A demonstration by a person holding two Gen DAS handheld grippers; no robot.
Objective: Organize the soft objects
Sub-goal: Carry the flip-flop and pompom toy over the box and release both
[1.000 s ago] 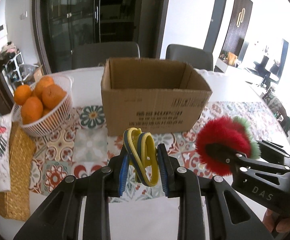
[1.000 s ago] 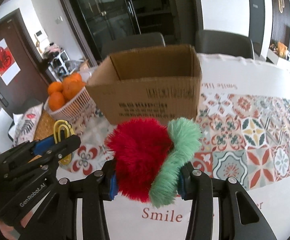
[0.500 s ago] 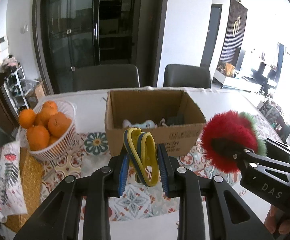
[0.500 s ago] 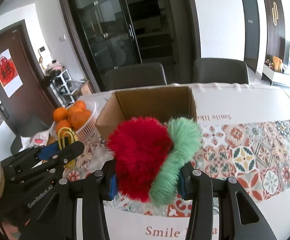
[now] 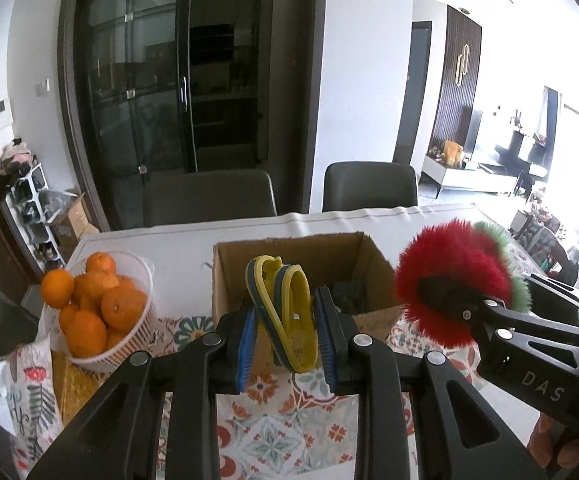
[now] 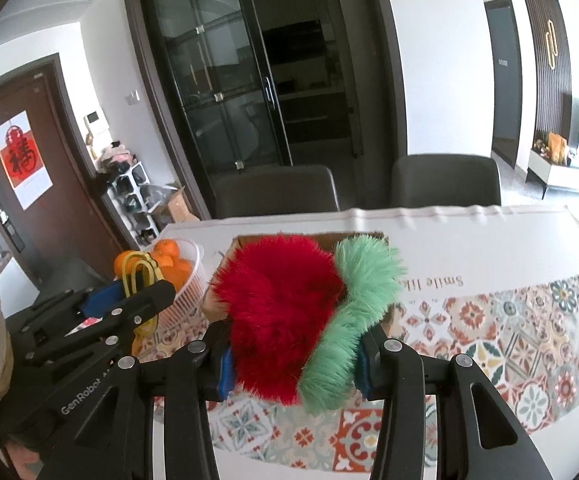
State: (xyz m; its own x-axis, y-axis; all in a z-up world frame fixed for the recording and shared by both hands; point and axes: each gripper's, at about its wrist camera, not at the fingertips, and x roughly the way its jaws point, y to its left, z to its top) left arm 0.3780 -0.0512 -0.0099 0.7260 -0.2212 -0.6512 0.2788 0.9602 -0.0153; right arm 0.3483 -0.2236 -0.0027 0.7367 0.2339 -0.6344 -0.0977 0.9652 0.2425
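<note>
Ahead of your left gripper (image 5: 285,340) and below its fingertips stood an open cardboard box (image 5: 321,256), with dark items dimly visible inside; nothing lay between your fingers and its near wall. Off to that gripper's left sat a white basket of oranges (image 5: 101,312), beside a woven yellow mat (image 5: 69,384) and a printed pouch (image 5: 33,396). To its right, at about the same height, your right gripper (image 6: 293,360) held its load near the box's right corner. Your left gripper was nearly closed, pinching a pair of yellow-and-blue slippers (image 5: 285,312) between blue pads (image 5: 245,344); the slippers stood on edge, long axis running up and away from you, leaning slightly left, with one end above the fingertips. Your right gripper was closed part-way on a fluffy red-and-green plush (image 6: 301,316), which bulged above and beyond the fingers, red on the left, with the green band curving down the right; it hid most of the box in the right wrist view. Both loads hung above a table (image 6: 489,240) covered in white cloth with a patterned tile-print runner (image 6: 509,332). Beyond the box stood two grey chairs (image 5: 209,196), dark glass doors (image 5: 161,80), and a bright living room far right.
</note>
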